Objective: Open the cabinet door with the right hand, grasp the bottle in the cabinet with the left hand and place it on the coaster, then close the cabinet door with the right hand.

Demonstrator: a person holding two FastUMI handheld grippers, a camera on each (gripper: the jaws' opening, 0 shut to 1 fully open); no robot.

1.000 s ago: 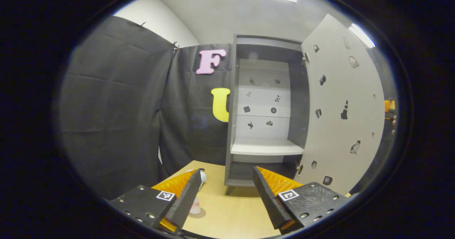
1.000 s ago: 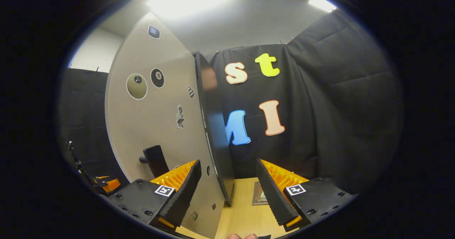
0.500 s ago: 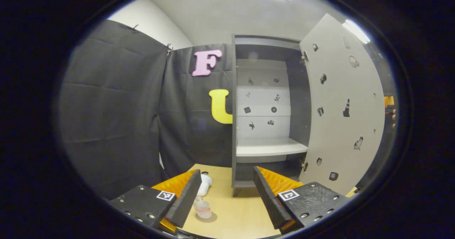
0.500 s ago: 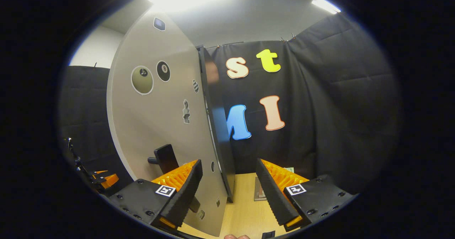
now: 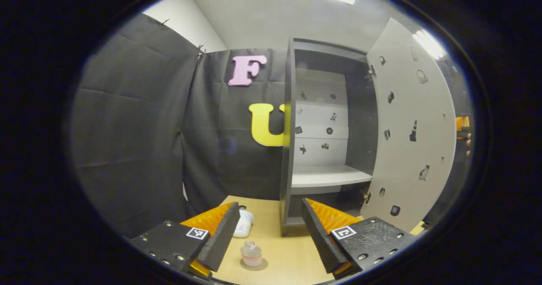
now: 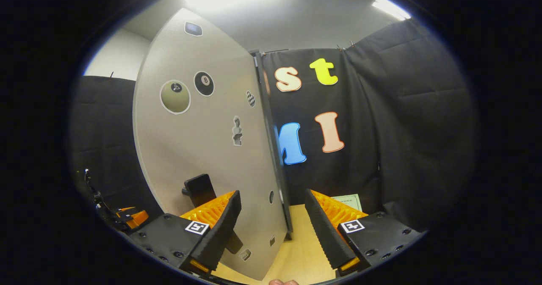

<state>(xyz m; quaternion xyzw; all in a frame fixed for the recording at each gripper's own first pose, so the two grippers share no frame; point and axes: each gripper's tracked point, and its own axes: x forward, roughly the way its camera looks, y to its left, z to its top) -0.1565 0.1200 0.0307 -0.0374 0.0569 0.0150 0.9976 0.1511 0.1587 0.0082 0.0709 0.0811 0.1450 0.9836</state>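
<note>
both tools gape empty: left tool (image 5: 266,234) over bottle (image 5: 251,253), right tool (image 6: 271,230) astride cabinet door (image 6: 207,149).

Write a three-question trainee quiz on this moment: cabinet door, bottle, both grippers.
1. True or false: the cabinet door is shut.
2. The bottle stands: A) on the cabinet shelf; B) on the table; C) between the left gripper's fingers.
3. In one word, how do the right gripper's jaws stand?

Key: 1 false; 2 B; 3 open, with the door's edge between them, untouched.
</note>
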